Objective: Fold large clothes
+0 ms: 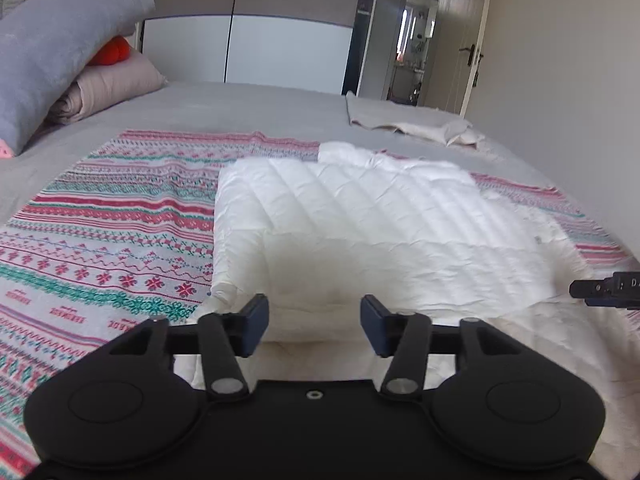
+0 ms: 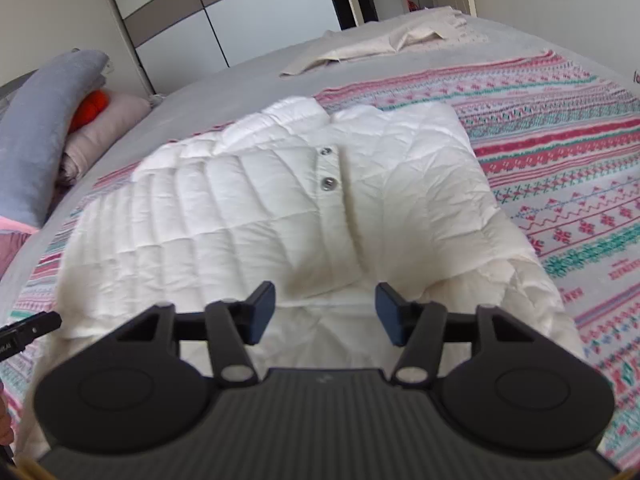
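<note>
A white quilted jacket (image 1: 360, 216) lies partly folded on a patterned red, green and white blanket (image 1: 112, 216) on the bed. In the right wrist view the jacket (image 2: 256, 208) shows two grey snap buttons (image 2: 329, 184) on its placket. My left gripper (image 1: 314, 322) is open and empty, just above the jacket's near edge. My right gripper (image 2: 325, 312) is open and empty, above the jacket's near part. The tip of the right gripper shows at the right edge of the left wrist view (image 1: 600, 292); the left gripper's tip shows at the left edge of the right wrist view (image 2: 32, 330).
A grey pillow (image 1: 52, 52), a beige folded duvet (image 1: 108, 88) and an orange item (image 1: 114, 50) sit at the bed's head. A beige cloth (image 1: 412, 124) lies at the far side. A wardrobe (image 1: 248, 40) and an open doorway (image 1: 412, 48) stand behind.
</note>
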`<state>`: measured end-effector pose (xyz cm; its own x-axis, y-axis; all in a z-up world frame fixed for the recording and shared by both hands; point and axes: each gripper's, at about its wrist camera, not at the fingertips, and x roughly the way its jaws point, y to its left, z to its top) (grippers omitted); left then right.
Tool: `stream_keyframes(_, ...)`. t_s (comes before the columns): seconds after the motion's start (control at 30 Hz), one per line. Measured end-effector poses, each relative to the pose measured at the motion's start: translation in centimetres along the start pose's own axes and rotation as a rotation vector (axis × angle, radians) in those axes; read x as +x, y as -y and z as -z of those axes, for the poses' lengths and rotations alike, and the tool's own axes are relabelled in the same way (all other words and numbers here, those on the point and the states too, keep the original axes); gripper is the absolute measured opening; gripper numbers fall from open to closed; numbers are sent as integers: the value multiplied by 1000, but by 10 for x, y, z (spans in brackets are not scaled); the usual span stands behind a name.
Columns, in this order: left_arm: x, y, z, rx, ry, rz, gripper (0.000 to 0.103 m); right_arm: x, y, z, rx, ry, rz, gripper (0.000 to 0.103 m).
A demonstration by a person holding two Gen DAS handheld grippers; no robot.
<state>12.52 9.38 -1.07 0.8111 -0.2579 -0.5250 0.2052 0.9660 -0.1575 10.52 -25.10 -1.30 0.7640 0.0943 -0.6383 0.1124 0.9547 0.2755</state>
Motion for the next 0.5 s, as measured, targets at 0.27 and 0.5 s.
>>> stream_keyframes(0.27, -67, 13, 19, -43, 57, -17, 90, -78, 3, 24, -33, 54, 1, 88)
stream_keyframes(0.5, -99, 13, 44, -30, -5, -25, 102, -126, 49, 55, 42, 46, 54, 94)
